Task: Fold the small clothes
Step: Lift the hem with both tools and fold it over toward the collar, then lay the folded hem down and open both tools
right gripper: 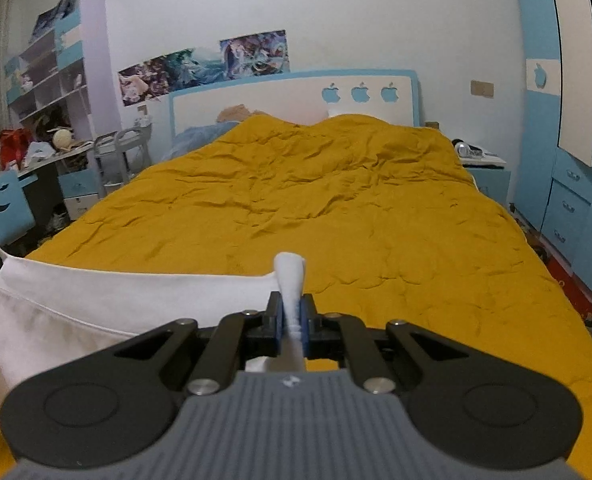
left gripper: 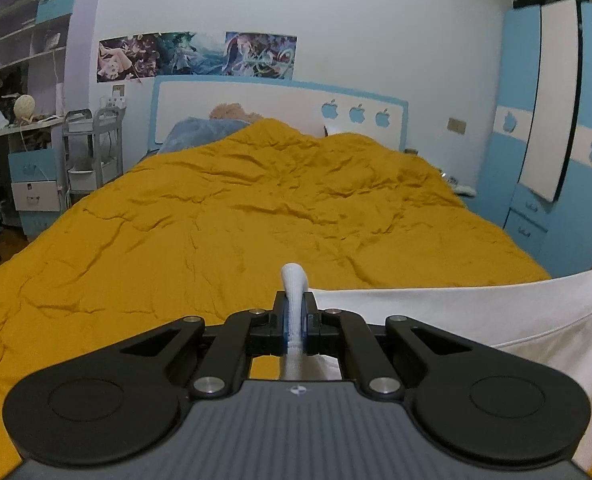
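Note:
A white garment (left gripper: 476,316) hangs stretched between my two grippers above the yellow bedspread (left gripper: 256,208). My left gripper (left gripper: 295,316) is shut on one corner of it; a pinched tuft sticks up past the fingertips, and the cloth runs off to the right. In the right wrist view my right gripper (right gripper: 292,316) is shut on the other corner of the white garment (right gripper: 96,304), which runs off to the left. The cloth sags below both grippers, and its lower part is hidden behind them.
The bed with the yellow bedspread (right gripper: 336,208) fills the view ahead, with a blue-and-white headboard (left gripper: 280,104) at the far end. A blue wardrobe (left gripper: 556,140) stands on the right. A desk, shelves and a trolley (left gripper: 92,148) stand on the left.

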### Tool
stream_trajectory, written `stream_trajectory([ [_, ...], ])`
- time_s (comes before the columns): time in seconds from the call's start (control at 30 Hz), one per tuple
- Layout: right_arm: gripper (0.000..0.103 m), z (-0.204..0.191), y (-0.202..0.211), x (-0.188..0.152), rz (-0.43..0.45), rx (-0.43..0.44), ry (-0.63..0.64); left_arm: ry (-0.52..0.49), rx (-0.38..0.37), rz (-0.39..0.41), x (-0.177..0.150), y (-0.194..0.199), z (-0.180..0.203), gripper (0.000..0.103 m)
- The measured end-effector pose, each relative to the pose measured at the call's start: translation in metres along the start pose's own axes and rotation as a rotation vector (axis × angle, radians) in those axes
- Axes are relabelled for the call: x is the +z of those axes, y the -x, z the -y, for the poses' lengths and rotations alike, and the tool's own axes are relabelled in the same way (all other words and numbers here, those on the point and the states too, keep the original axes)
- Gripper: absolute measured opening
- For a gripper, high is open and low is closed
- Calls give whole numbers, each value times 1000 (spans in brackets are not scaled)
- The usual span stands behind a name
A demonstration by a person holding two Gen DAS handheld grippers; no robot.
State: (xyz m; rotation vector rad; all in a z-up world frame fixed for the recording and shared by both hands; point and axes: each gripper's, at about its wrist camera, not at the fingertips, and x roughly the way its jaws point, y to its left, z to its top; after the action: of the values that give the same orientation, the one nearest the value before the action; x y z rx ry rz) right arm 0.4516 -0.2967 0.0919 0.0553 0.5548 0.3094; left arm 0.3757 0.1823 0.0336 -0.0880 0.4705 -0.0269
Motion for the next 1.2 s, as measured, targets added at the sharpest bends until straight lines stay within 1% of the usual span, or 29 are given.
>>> stream_trajectory([
  [0.1, 2, 6, -45, -3, -23, -10, -11, -20, 20, -40, -11, -30, -1, 6],
  [0.17, 2, 12, -80, -8, -58, -16, -27, -21, 27, -92, -21, -56, -1, 6],
  [0.3, 2, 23, -142, -36, -148, -40, -43, -13, 37, -206, -52, -104, -7, 6],
  [0.4, 2, 28, -180, -59, -207, -54, -57, -12, 47, -264, -71, -126, -13, 6],
  [0.5, 3, 33, -210, -77, -245, -69, -73, 7, 52, -294, -84, -140, -22, 6],
  [0.7, 3, 43, -248, -100, -290, -91, -105, 21, 68, -324, -96, -155, -36, 6],
  [0.77, 5, 45, -255, -102, -303, -97, -124, 19, 76, -322, -97, -155, -36, 8],
  [0.8, 7, 46, -256, -103, -303, -102, -134, 18, 87, -323, -97, -153, -37, 13],
  [0.83, 12, 47, -257, -102, -303, -116, -139, 16, 100, -327, -94, -154, -37, 19],
  [0.87, 25, 47, -255, -102, -303, -136, -143, 14, 109, -330, -92, -155, -37, 21],
  [0.9, 30, 46, -248, -102, -299, -159, -143, 15, 111, -332, -88, -153, -38, 22],
  [0.97, 29, 47, -239, -96, -290, -177, -138, 14, 128, -325, -83, -142, -41, 25],
  [1.07, 29, 41, -213, -85, -280, -201, -96, 28, 158, -314, -73, -120, -44, 25],
  [1.13, 29, 33, -188, -80, -272, -184, -60, 30, 144, -313, -67, -99, -43, 25],
  [1.2, 29, 23, -164, -75, -274, -164, -29, 6, 123, -316, -62, -78, -36, 25],
])
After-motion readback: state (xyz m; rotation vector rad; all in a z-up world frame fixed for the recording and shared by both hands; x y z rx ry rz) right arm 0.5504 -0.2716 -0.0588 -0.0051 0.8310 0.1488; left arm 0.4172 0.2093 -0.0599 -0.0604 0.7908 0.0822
